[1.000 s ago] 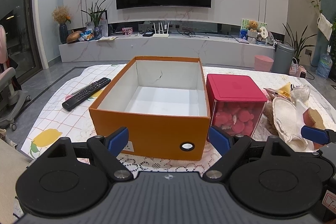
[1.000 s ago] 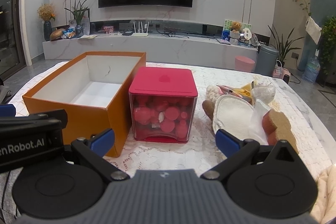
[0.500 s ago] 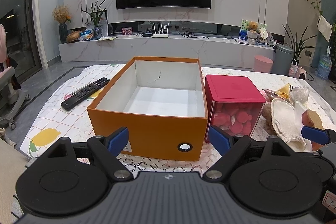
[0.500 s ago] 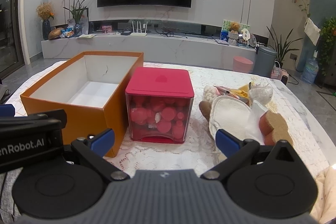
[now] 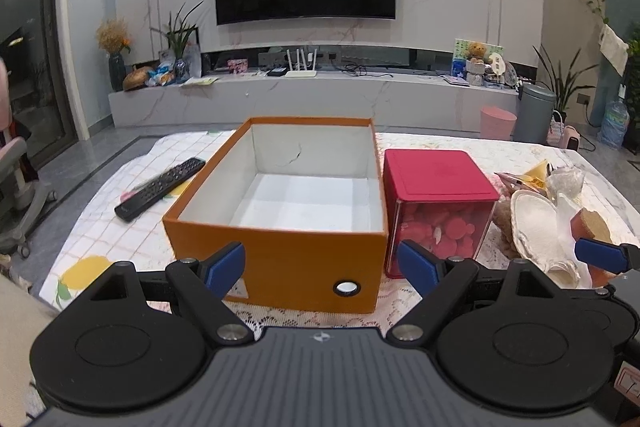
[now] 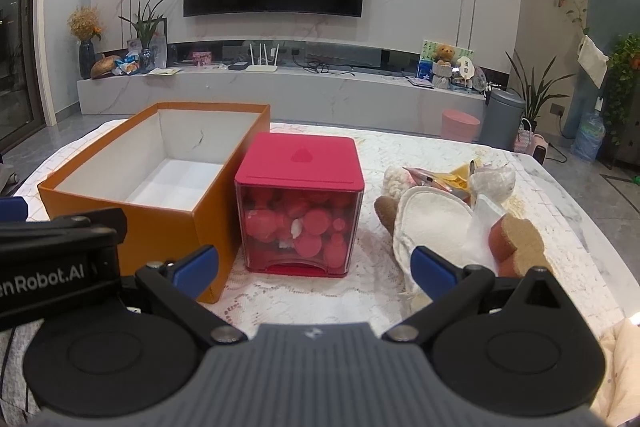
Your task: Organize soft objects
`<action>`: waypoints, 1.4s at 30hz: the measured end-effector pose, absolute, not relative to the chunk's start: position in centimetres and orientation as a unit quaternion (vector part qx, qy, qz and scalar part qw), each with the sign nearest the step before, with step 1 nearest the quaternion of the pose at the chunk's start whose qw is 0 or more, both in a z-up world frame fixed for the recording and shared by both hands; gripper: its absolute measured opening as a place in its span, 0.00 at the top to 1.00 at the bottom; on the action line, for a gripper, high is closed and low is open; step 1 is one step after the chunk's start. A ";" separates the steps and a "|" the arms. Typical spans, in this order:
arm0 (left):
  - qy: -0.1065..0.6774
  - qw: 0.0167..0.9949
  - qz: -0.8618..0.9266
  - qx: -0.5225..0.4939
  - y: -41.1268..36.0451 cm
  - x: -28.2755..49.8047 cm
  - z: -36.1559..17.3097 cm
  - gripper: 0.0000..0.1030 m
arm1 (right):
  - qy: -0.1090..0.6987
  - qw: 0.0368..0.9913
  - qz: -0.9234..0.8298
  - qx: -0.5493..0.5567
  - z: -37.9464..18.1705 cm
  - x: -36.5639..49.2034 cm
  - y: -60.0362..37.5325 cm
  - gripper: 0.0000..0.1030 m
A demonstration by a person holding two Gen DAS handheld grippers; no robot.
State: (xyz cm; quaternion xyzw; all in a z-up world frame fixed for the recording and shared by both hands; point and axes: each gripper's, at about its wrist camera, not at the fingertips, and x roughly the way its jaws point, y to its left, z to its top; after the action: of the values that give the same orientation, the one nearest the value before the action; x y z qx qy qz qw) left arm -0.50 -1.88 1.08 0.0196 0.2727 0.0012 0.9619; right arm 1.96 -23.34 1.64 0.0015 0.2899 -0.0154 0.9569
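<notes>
Soft pile (image 6: 436, 219) — cream pad, brown sponge — right of empty orange box (image 6: 132, 195)

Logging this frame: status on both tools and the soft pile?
Left tool, right tool open, empty. Soft pile untouched, right of red container. Orange box empty.

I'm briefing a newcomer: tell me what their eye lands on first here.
The open orange box stands mid-table, showing only its bare white floor. Close against its right side stands the red-lidded clear container packed with pink pieces. Right of that lies the pile of soft objects, untouched; the left gripper and right gripper are both open.
</notes>
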 end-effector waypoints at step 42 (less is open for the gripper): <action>0.227 0.877 -0.371 0.203 -21.7 7.4 -8.1 0.02 | 0.494 0.842 -0.136 0.171 -4.0 13.6 -49.4 0.03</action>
State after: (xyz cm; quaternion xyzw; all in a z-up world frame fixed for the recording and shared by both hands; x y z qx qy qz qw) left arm 7.39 -21.72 -8.10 0.2032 0.2269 -0.3710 0.8773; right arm 13.65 -49.37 -3.97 0.1713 0.4935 -0.1360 0.8418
